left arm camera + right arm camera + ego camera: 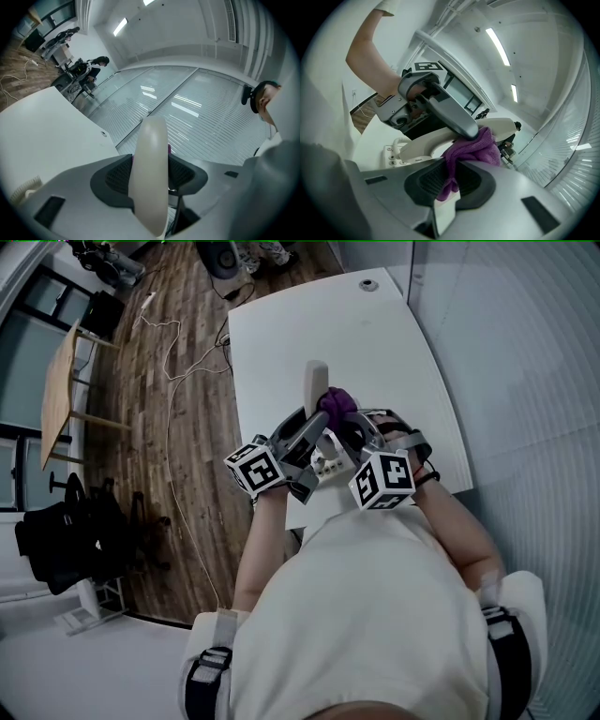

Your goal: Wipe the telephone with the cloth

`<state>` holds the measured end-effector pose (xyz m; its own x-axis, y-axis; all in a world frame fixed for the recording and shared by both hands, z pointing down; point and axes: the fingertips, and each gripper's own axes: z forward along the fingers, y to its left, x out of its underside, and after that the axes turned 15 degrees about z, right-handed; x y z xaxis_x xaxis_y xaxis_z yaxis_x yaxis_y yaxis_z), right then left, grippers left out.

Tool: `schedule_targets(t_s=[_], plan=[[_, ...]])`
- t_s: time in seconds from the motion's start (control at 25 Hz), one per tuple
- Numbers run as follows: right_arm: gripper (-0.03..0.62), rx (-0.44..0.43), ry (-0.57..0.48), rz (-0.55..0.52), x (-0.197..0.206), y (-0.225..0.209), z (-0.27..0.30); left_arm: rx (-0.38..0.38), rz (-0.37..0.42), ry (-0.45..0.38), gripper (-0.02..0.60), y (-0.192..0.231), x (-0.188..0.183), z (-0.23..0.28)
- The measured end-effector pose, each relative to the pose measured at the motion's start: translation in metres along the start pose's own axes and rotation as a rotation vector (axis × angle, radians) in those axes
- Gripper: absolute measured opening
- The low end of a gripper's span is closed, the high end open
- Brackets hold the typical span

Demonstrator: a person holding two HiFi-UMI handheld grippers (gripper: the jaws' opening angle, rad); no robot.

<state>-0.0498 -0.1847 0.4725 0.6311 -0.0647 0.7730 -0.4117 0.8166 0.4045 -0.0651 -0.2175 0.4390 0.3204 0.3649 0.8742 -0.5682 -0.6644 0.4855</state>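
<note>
Right gripper view: right gripper [451,180] pinching purple cloth [476,147], pressing it against cream handset [436,140] at frame centre. Left gripper [151,176] clamping handset, jaws wide. Wiping seemingly underway; next move calling for cloth sliding along handset, then base [393,152].

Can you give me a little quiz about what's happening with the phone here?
1. What colour is the cloth? A green, B purple, C yellow.
2. True or false: the left hand-held gripper is closed on the telephone handset.
3. Which hand-held gripper holds the cloth?

Key:
1. B.
2. True.
3. The right hand-held gripper.
</note>
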Motion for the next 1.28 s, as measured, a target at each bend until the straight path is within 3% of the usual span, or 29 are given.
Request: schedule_targets(t_s=[0.32,0.72,1.28], plan=[[0.044,-0.024,-0.014,0.014,-0.007,0.008,-0.001,0.000,-0.014,-0.043,0.239,0.000,-0.011,-0.004],[0.044,-0.036,0.018,-0.124,0.007,0.017,0.003,-0.022,0.010,-0.049,0.238,0.008,-0.015,-0.005],[0.044,-0.079,0.045,-0.070,0.024,0.024,0.003,-0.066,0.028,-0.079,0.238,0.023,-0.034,-0.010]])
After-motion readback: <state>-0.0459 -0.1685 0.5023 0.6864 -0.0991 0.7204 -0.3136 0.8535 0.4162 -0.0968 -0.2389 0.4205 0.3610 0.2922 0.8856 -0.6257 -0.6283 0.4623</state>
